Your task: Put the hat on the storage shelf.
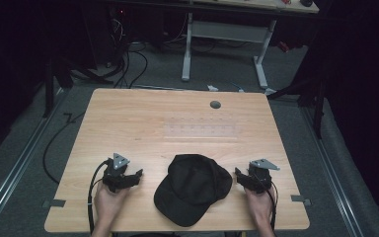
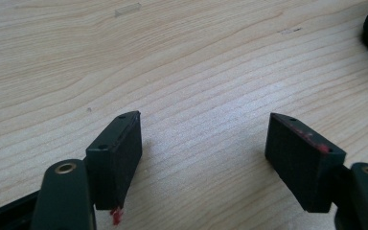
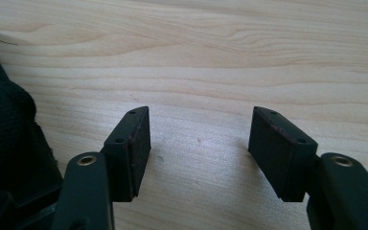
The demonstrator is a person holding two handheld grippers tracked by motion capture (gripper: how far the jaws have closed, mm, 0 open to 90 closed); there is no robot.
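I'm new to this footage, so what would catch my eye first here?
A black cap lies at the near middle of the wooden table, dark against the pale wood. The left tongs and right tongs rest either side of it, jaws open with nothing between them.

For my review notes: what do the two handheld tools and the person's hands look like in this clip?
Both tools are black, each topped by a grey three-cornered plate. The left tool trails a black cable looping past the wrist; the right tool has a cable along the hand. Up close, each ends in two flat rectangular black pads on arms with brass-coloured rivets; the left tool's pads carry red smears. No sleeves or gloves show on the forearms.
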